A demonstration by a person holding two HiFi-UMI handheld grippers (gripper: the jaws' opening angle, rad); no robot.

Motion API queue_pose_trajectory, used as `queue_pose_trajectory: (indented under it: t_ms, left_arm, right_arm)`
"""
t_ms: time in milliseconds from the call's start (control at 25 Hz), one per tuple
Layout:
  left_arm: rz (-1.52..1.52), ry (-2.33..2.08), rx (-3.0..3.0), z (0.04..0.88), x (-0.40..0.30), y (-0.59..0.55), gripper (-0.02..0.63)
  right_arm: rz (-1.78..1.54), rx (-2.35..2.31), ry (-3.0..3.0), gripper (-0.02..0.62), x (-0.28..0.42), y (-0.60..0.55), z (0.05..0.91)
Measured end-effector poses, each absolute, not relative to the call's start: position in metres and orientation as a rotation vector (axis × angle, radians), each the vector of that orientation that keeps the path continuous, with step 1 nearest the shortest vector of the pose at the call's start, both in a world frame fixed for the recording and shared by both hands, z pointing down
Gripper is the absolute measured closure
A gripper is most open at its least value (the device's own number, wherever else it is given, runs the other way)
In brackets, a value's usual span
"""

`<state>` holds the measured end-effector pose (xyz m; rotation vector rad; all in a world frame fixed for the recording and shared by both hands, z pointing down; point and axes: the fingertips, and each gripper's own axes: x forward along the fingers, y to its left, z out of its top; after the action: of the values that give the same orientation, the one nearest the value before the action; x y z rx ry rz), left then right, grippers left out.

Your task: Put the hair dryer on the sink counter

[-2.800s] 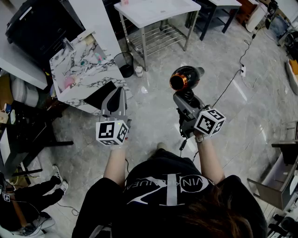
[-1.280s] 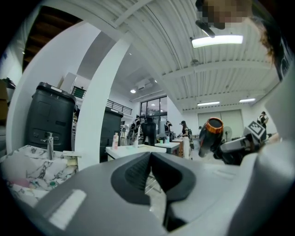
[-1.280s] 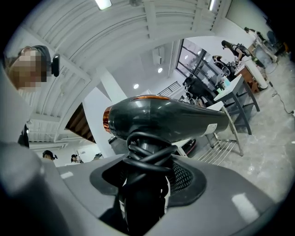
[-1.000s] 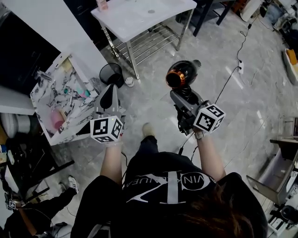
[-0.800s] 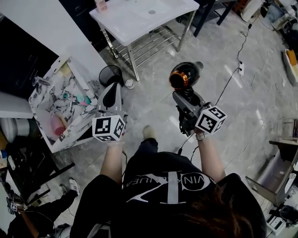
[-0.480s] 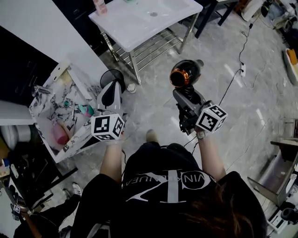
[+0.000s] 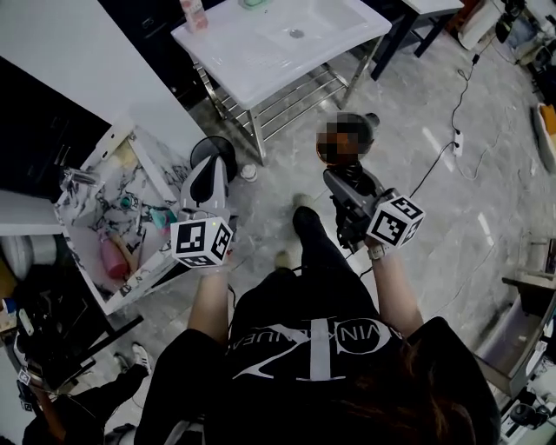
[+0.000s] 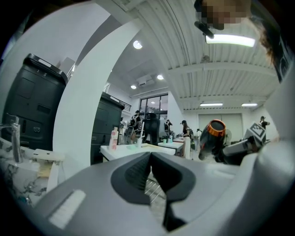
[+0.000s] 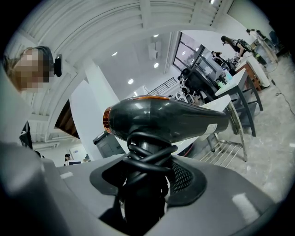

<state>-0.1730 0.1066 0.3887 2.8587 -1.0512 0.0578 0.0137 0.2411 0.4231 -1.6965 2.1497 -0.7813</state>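
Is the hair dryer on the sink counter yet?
Not yet. The right gripper holds the hair dryer by its handle, out over the floor. The sink counter is ahead.

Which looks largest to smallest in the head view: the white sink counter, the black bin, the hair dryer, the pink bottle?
1. sink counter, clearly largest.
2. black bin and hair dryer look about alike; the dryer is nearer the camera and partly blurred over, so unranked.
3. pink bottle, smallest.
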Motion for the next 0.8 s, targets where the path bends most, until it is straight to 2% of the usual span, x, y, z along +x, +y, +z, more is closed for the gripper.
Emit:
queue_pose_trajectory:
  t_ms: [240, 800]
  left_arm:
    - [0.037, -1.195, 2.827, 0.378, -0.173, 0.046, 0.606]
    - [0.065, -1.353, 2.766, 0.373, -0.106, -0.052, 0.606]
  right_arm:
    - [-0.78, -1.624, 2.221, 0.341, 0.035, 0.169, 0.421]
    - [-0.849, -1.475, 2.43, 0.341, 0.093, 0.029, 0.422]
